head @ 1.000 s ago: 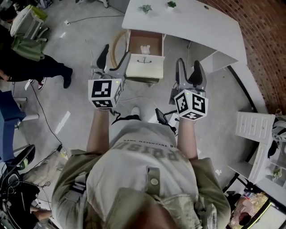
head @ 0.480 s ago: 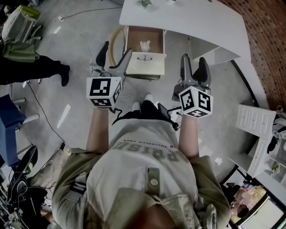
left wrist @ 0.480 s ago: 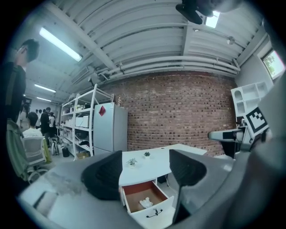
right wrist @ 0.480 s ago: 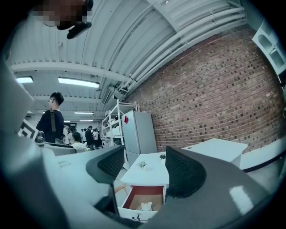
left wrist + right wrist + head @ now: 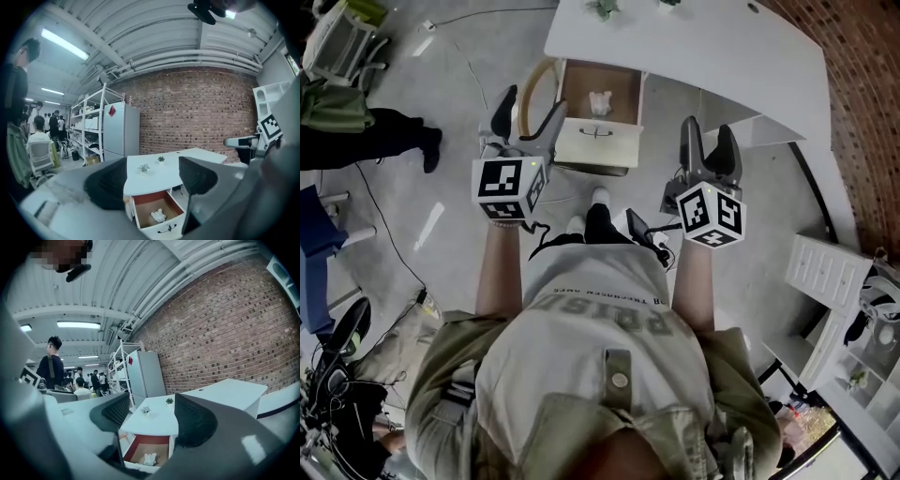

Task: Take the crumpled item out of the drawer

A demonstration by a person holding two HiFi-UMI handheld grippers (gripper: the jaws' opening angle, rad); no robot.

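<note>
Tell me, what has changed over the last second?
Little. The left gripper and the right gripper drifted slightly apart. Their jaws are opening, with nothing between them. Nothing was taken hold of or let go. The crumpled item lies as before in the open drawer under the white desk.

A person wears a pale grey T-shirt (image 5: 600,323) with dark chest lettering, an olive overshirt (image 5: 441,412) and white shoes (image 5: 600,196). Black-and-white marker cubes cap the grey left gripper (image 5: 532,101) and right gripper (image 5: 706,127), whose black-padded jaws are opening, empty.
</note>
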